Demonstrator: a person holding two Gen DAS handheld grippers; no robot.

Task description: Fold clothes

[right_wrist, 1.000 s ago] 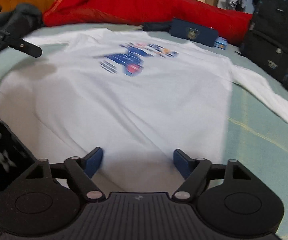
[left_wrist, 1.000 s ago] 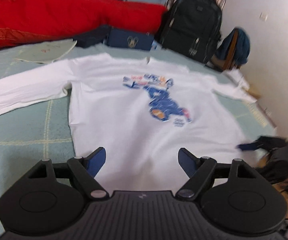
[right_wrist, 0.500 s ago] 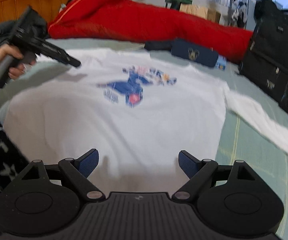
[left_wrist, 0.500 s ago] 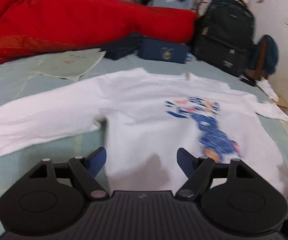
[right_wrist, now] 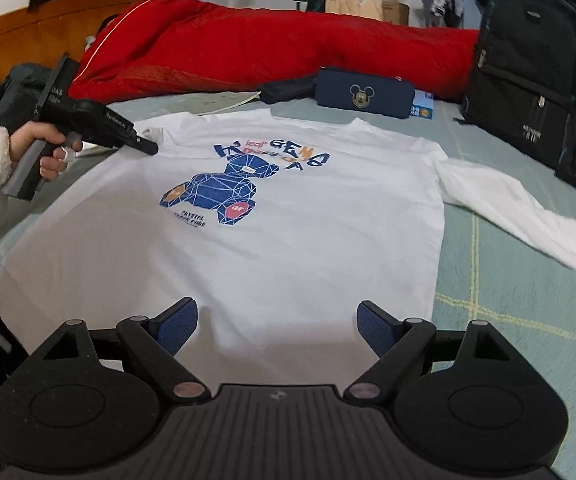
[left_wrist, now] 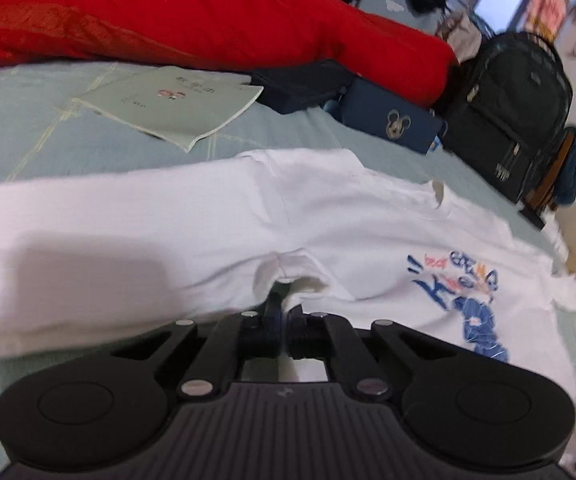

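Observation:
A white long-sleeved shirt [right_wrist: 288,248] with a blue bear print [right_wrist: 224,192] lies face up and spread flat on the pale green bed cover [right_wrist: 508,300]. My left gripper [left_wrist: 284,314] is shut, pinching a small fold of the shirt [left_wrist: 368,240] where its sleeve [left_wrist: 88,232] joins the body. From the right wrist view the left gripper [right_wrist: 146,146] shows with its tip down at that corner, held by a hand [right_wrist: 44,148] in a fluffy white sleeve. Over the shirt's hem my right gripper [right_wrist: 276,326] stands open with nothing between its fingers. The other sleeve [right_wrist: 528,208] trails off to the right.
A red quilt [right_wrist: 268,52] lies along the far side of the bed. In front of it are a navy pouch with a mouse badge [right_wrist: 364,94] and a pale booklet [left_wrist: 176,104]. A black backpack [right_wrist: 528,68] stands at the far right, a wooden headboard [right_wrist: 28,40] at the left.
My left gripper has moved left across the shirt to the armpit and has shut on the fabric there. The right gripper has risen a little and stays open.

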